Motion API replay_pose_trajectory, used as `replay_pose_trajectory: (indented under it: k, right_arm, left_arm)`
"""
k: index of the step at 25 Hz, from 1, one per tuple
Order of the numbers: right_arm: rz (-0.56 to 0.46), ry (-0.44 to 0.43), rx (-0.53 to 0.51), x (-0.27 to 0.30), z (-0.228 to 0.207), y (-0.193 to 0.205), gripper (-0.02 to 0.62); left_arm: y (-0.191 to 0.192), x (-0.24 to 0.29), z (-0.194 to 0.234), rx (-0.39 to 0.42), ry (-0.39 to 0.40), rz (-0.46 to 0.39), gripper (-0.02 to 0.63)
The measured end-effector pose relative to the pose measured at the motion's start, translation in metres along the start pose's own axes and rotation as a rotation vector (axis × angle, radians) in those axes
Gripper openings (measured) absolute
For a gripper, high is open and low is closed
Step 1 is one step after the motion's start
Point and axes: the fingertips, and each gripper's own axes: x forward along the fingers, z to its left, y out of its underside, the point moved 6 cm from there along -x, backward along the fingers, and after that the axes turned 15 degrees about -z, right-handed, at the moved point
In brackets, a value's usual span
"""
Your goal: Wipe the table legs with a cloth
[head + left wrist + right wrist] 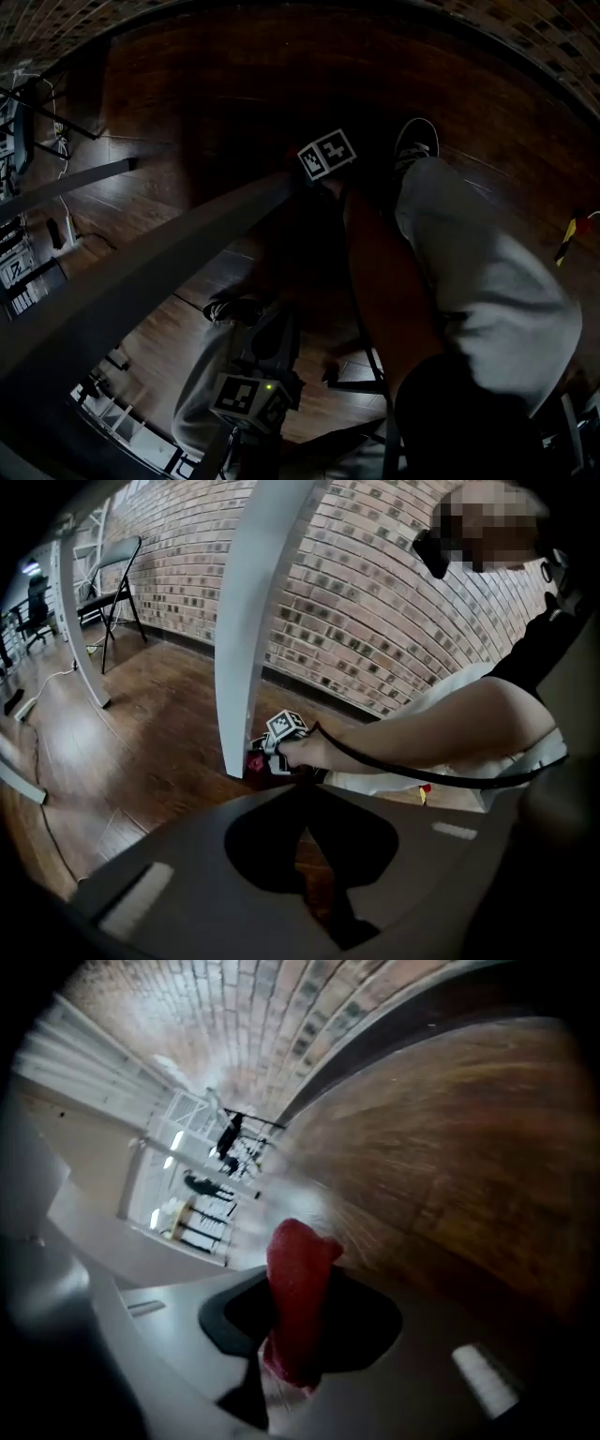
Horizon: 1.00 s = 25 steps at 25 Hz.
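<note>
In the left gripper view a white table leg [251,621] comes down to the wooden floor. My right gripper [272,747] is low at its foot, pressing a red cloth [255,759] against it. The right gripper view shows that gripper [292,1283] shut on the red cloth [298,1269], which sticks up between its jaws; the picture is blurred. My left gripper [306,784] is held back from the leg, shut with nothing between its jaws. The dark head view shows the leg [169,267] as a grey slanting bar, the right gripper [319,169] at its far end and the left gripper [251,394] near me.
A brick wall [375,602] runs behind the leg. A black folding chair [117,569] and another white leg [80,621] stand to the left. The person's trouser legs [487,272] and shoe [414,141] are close by. Cables [70,230] lie on the floor at the left.
</note>
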Motion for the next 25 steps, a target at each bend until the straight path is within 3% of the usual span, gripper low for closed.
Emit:
replay_pose_trajectory:
  k: [5, 13, 19, 25]
  right_arm:
    - [0.095, -0.195, -0.069, -0.001, 0.039, -0.021, 0.098]
    - [0.086, -0.453, 0.004, -0.052, 0.109, -0.072, 0.097]
    - [0.054, -0.517, -0.058, -0.103, 0.182, -0.101, 0.097]
    - [-0.094, -0.614, -0.114, -0.168, 0.253, -0.139, 0.097]
  left_arm:
    - [0.000, -0.002, -0.005, 0.022, 0.008, -0.004, 0.003]
    - [-0.007, -0.009, -0.032, 0.064, 0.075, -0.085, 0.002]
    - [-0.009, -0.045, -0.054, 0.124, 0.098, -0.131, 0.003]
    - [0.011, -0.072, -0.061, 0.134, 0.133, -0.182, 0.002]
